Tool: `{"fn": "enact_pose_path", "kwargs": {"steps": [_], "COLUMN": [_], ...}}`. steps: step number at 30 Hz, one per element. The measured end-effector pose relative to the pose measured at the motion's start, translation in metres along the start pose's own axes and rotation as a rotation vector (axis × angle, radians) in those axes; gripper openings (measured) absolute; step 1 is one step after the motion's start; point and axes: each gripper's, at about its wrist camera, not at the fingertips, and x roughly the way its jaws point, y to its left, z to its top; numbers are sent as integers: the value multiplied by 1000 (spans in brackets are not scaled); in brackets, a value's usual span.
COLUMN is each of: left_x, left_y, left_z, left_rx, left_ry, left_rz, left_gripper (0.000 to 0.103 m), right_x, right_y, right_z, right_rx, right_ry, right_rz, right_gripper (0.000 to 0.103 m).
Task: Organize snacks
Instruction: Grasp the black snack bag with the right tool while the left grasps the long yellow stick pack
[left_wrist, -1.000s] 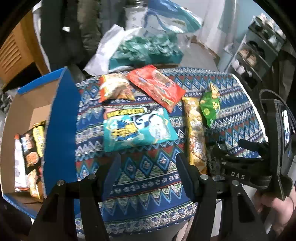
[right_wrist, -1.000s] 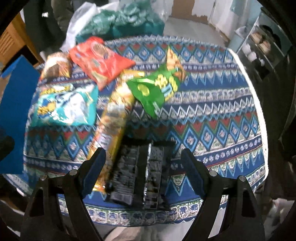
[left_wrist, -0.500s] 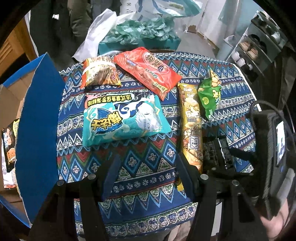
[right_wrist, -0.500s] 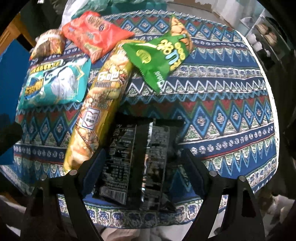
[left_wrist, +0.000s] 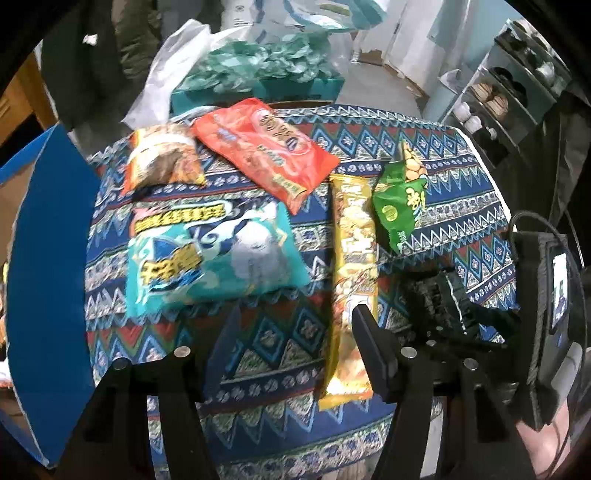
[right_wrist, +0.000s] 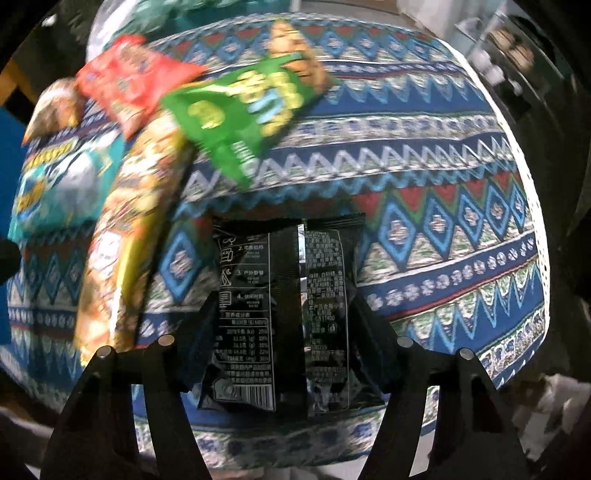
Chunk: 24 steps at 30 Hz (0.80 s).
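Snack packs lie on a patterned tablecloth (left_wrist: 443, 155). A teal bag (left_wrist: 210, 258), a brown-orange bag (left_wrist: 162, 158), a red bag (left_wrist: 266, 155), a long yellow pack (left_wrist: 352, 266) and a green bag (left_wrist: 400, 206) show in the left wrist view. My left gripper (left_wrist: 295, 328) is open and empty above the cloth, below the teal bag. My right gripper (right_wrist: 280, 317) is open, its fingers on either side of a black pack (right_wrist: 280, 306) lying near the table's front edge. The black pack (left_wrist: 439, 291) also shows in the left wrist view.
A blue-sided cardboard box (left_wrist: 48, 258) stands at the table's left. A teal box of wrapped items (left_wrist: 258, 74) and a white plastic bag (left_wrist: 166, 70) sit behind the table. Shelves (left_wrist: 517, 85) stand at the right.
Both grippers have moved forward over the table. The right gripper has come down around the black pack, which now lies between its fingers. The box has slid out to the left of view.
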Motion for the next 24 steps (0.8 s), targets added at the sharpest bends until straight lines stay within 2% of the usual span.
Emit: {"fn": "enact_pose_path", "kwargs": {"steps": [6,12,14,21,24], "left_x": [20,38,43,63,73], "left_y": [-15,-25,-29,-41,-39], "left_z": [12,19,21,24,23], "left_rx": [17,-10,-12,19,7], "left_ry": [-8,28,34,58,82], "left_rz": [-7,-38,-43,-21,-38], "left_gripper": [68,69,76,76,76], "right_x": [5,12,13,13,4], "right_y": [-21,-39,-35,-34,-31], "right_z": [12,18,13,15,13], "right_rx": [53,52,49,50,57], "right_ry": [-40,-58,-59,-88,-89], "right_rz": [8,13,13,20,32], "right_gripper": [68,69,70,68,68]}}
